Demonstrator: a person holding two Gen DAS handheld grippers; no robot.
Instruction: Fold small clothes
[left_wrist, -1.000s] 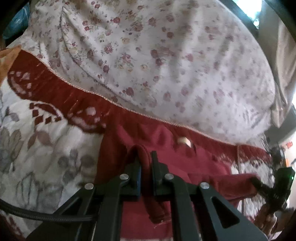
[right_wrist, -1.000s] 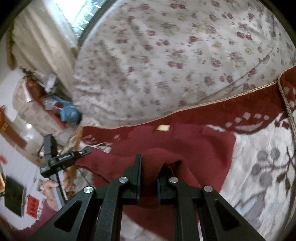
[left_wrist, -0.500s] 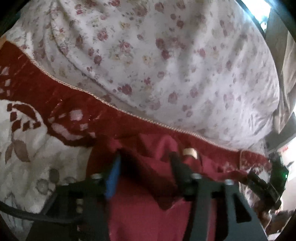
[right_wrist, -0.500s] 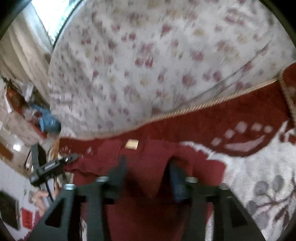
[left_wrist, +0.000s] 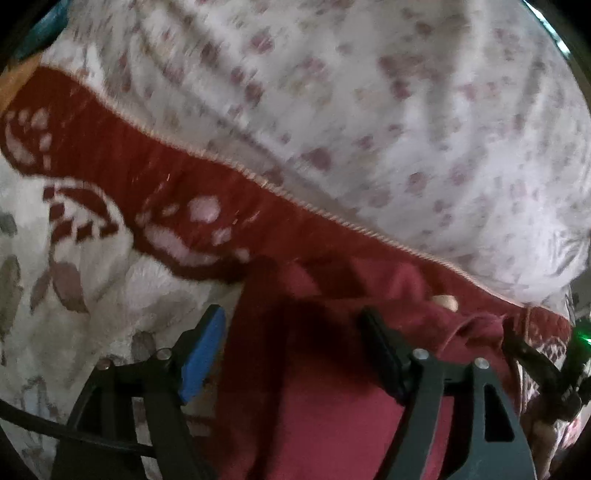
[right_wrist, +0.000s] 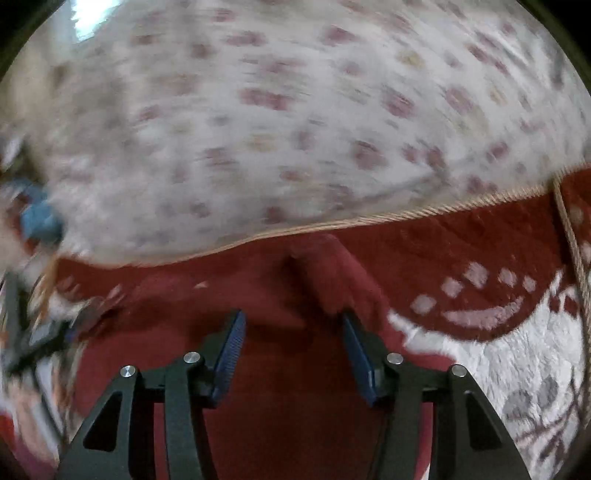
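Left gripper (left_wrist: 291, 354) opening, right gripper (right_wrist: 291, 350) closing, both apart over dark red garment (left_wrist: 332, 406) on patterned blanket (left_wrist: 92, 288), pads clear.

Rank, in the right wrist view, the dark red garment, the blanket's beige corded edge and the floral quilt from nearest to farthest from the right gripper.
1. dark red garment: under and between the right gripper fingers.
2. beige corded edge: beyond the garment, crossing mid-frame.
3. floral quilt: behind that edge, filling the top.
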